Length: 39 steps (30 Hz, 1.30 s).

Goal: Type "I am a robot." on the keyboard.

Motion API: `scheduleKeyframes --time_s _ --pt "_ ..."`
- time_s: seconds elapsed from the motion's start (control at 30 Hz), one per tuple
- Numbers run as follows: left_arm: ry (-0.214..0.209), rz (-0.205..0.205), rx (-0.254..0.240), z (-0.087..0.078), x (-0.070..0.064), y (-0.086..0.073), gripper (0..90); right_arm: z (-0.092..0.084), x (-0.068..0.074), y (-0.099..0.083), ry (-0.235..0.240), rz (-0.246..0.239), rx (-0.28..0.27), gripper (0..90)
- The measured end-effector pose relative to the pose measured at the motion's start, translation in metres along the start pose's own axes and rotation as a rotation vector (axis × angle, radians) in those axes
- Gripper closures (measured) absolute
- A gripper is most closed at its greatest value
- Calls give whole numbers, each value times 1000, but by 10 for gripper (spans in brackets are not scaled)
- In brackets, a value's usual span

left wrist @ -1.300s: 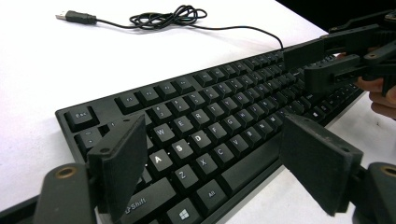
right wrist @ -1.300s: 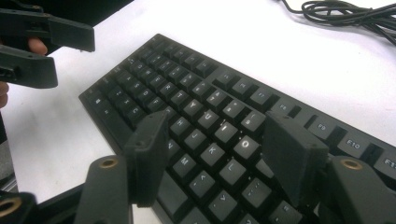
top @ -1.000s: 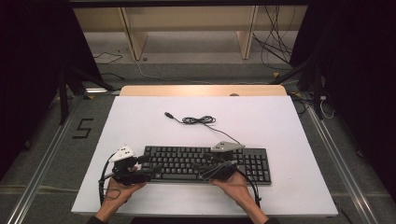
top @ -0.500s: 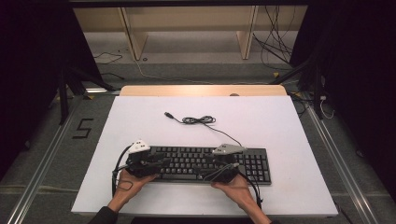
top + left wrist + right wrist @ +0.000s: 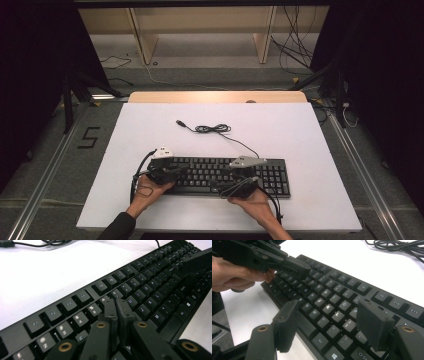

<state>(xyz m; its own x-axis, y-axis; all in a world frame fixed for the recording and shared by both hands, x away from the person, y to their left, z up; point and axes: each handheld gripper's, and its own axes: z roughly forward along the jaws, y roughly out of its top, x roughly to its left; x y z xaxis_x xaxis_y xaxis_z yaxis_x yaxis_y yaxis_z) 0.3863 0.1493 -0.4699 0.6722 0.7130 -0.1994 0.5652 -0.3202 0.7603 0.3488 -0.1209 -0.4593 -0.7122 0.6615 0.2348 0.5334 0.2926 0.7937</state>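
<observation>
High view: the black keyboard (image 5: 220, 176) lies flat at the near edge of the white tabletop (image 5: 300, 130), long side toward the person. Its cable (image 5: 212, 129) trails off the far edge and coils loosely beyond it, plug end free.

Left of keyboard: a second ago the left tongs (image 5: 172, 174) sit off the left end, out over bare tabletop. Now they have come in over the left block of keys. Their jaws have just been closing and now stand pressed together, pad against pad, with nothing between them. In the left gripper view the joined tips (image 5: 117, 312) point down at the upper letter rows, close above the keys; contact cannot be confirmed.

Centre of keyboard: no shift in the keyboard's position against the tabletop edge across the three high-view pictures.

Right of keyboard: the right tongs (image 5: 239, 184) sit over the right-hand part of the main key block, much as a second ago. Their jaws are spread wide and have been opening a little further. The right gripper view shows the two pads (image 5: 285, 323) well apart above the lower letter rows, gripping nothing.

Judgement: closed left tips read as a single poking point, so the work looks like key pressing, left side first. Right side appears not yet prepared for the same.
</observation>
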Motion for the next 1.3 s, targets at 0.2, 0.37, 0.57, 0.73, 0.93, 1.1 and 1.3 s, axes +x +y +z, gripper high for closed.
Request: scheduleKeyframes --time_s 0.2,0.37,0.57,0.73,0.93,1.1,1.3 --pt "11 3 32 8 -1 2 889 -4 -1 -1 -2 3 -3 357" --pt "18 0 47 11 1 0 889 -4 -1 -3 -3 3 0 357" --pt "22 -3 63 12 1 -1 890 -4 -1 -3 -3 1 1 357" --pt "11 -11 58 13 2 -2 891 -3 0 -3 -2 -1 2 358" --pt "19 -13 44 10 2 -2 888 -3 -1 -3 -3 -1 3 359" --pt "12 -41 6 2 4 0 837 -2 -1 -3 -4 -3 5 362" --pt "-10 -54 -28 -6 4 0 745 -2 0 -3 -3 -5 1 373"
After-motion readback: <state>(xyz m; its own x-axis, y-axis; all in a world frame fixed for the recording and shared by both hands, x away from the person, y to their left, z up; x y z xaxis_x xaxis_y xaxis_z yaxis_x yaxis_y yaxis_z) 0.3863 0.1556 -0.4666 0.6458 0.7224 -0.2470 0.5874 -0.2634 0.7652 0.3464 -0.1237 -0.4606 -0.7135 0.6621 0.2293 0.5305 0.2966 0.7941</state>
